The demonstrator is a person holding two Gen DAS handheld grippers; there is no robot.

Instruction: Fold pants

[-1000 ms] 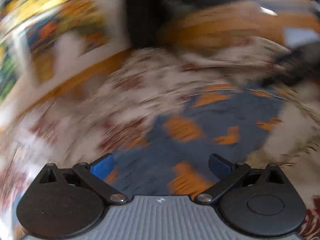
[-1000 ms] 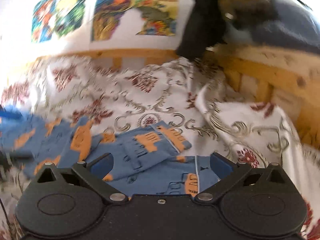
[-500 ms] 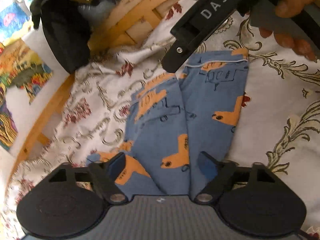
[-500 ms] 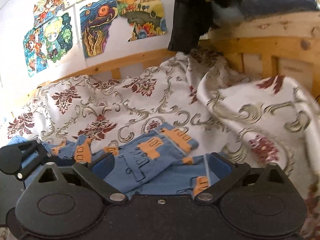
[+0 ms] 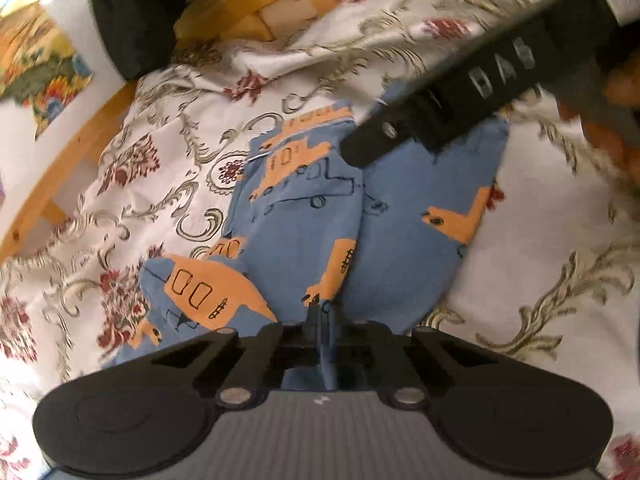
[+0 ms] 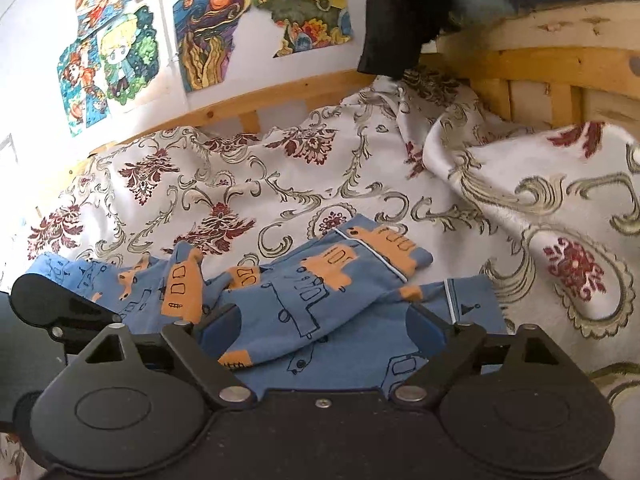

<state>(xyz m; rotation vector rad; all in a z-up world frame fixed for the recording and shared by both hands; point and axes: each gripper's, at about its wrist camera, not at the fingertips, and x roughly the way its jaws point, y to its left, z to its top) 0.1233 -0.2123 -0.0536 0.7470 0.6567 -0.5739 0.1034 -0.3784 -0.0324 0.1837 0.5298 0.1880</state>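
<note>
Pants [image 5: 304, 216], blue cotton printed with orange vehicles: in the left wrist view they lie on a bed covered by a white bedspread [image 5: 540, 248] patterned with grey scrolls and dark red flowers. Both legs run side by side away from the camera toward the wooden bed rail [image 5: 256, 4] at the far edge, cuffs farthest off. Left tongs [image 5: 320, 320]: blue pads drawn together, pinching a fold of the blue cloth at the near end of the garment. Right tongs' black body [image 5: 440, 108], lettered "DAS", crosses the upper right, blurred, above the far cuffs; fingers of a hand [image 5: 616, 84] show behind it. Black garment [image 5: 132, 20] hangs over the rail at upper left, beside a coloured drawing [image 5: 40, 68] on the white wall.

Right wrist view: same pants [image 6: 320, 292] seen across their width, one leg lapped slantwise over the other, white-piped cuff [image 6: 384, 252] pointing toward the bed's far right corner. Right tongs [image 6: 324, 328]: blue pads spread wide apart, nothing between them but the cloth lying below; whether they touch it cannot be told. Left tongs' black housing [image 6: 52, 300] sits at the left, at the crumpled end of the garment. Bedspread bunches up in a ridge [image 6: 540, 192] along the right. Several coloured drawings [image 6: 208, 32] are stuck on the wall above the rail [image 6: 272, 100].
</note>
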